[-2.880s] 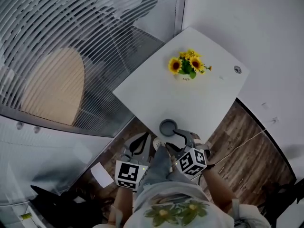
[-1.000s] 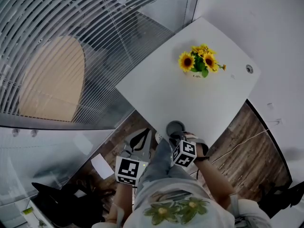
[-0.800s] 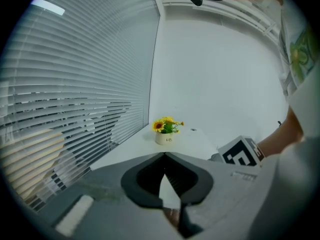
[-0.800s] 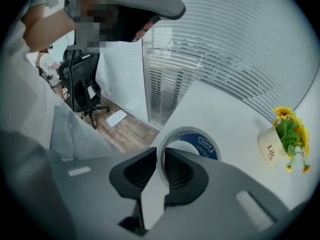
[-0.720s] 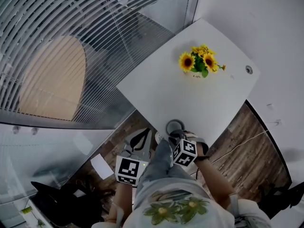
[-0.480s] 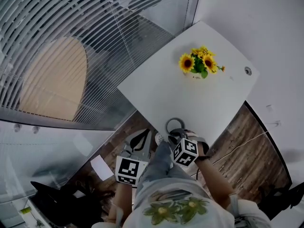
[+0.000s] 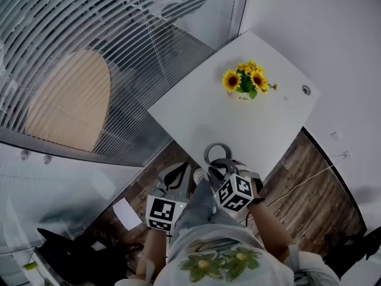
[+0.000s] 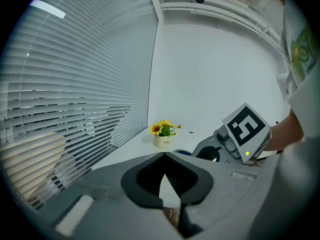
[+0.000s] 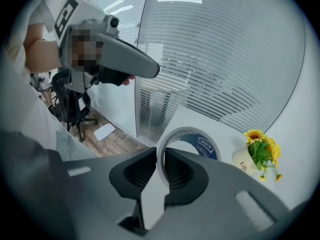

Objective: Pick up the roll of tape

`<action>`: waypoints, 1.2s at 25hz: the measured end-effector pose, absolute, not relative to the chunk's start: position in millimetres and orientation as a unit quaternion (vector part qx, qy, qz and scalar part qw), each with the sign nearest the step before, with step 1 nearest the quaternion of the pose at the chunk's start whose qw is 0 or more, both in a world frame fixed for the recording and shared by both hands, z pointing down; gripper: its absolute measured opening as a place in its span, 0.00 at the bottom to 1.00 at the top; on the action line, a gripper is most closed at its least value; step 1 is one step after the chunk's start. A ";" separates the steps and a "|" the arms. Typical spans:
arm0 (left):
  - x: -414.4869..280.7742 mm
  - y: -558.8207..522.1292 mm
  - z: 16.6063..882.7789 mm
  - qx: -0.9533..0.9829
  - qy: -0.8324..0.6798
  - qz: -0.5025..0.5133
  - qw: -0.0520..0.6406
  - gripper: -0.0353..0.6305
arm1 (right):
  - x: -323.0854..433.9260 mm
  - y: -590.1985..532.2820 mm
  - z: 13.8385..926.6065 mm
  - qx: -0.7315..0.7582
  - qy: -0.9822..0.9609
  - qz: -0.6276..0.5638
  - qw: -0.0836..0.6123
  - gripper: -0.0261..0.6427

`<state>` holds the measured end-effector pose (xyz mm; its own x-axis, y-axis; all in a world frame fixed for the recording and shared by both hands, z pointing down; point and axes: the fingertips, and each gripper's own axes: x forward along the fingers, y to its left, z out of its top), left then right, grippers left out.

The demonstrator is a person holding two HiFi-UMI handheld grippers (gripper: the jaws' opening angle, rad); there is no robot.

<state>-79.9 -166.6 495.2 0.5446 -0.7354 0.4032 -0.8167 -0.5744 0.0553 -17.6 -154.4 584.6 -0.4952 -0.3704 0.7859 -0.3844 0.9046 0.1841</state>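
Note:
The roll of tape [image 7: 206,154], a grey ring with a blue printed core, hangs just above the near edge of the white table [image 7: 202,121]. My right gripper [image 7: 215,168] is shut on its wall. In the right gripper view the roll [image 9: 202,145] stands on edge, one side of the ring pinched between my right gripper's [image 9: 161,155] dark pads. My left gripper [image 7: 182,168] stays low beside the person's leg, off the table. In its own view the left gripper [image 8: 164,155] is shut with nothing in it, and the right gripper [image 8: 235,139] shows at the right.
A small pot of sunflowers [image 7: 244,81] stands towards the table's far side, with a round cable hole [image 7: 306,90] near the far corner. Window blinds [image 7: 89,46] run along the left. A sheet of paper [image 7: 125,214] lies on the wooden floor [image 7: 309,189].
The roll lay flat at the table's near edge with the right gripper beside it. Now the right gripper holds it and has risen, tilting it on edge. The left gripper has hardly moved.

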 end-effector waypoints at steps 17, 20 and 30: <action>-65.8 -123.7 467.6 0.873 -0.455 0.148 0.095 0.06 | -6.5 -113.4 500.7 0.267 -0.890 -0.016 0.368 0.12; -65.4 -117.1 462.6 0.873 -0.456 0.147 0.090 0.06 | -4.4 -103.4 491.1 0.270 -0.894 -0.026 0.357 0.12; -47.3 -97.4 448.9 0.881 -0.444 0.130 0.096 0.06 | 9.2 -78.5 464.6 0.299 -0.907 -0.021 0.296 0.12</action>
<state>-47.3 -97.4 448.9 0.5709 -0.7582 0.3149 -0.8082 -0.5864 0.0535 9.2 -78.5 464.6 -0.6463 -0.5541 0.5247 -0.5297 0.8207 0.2142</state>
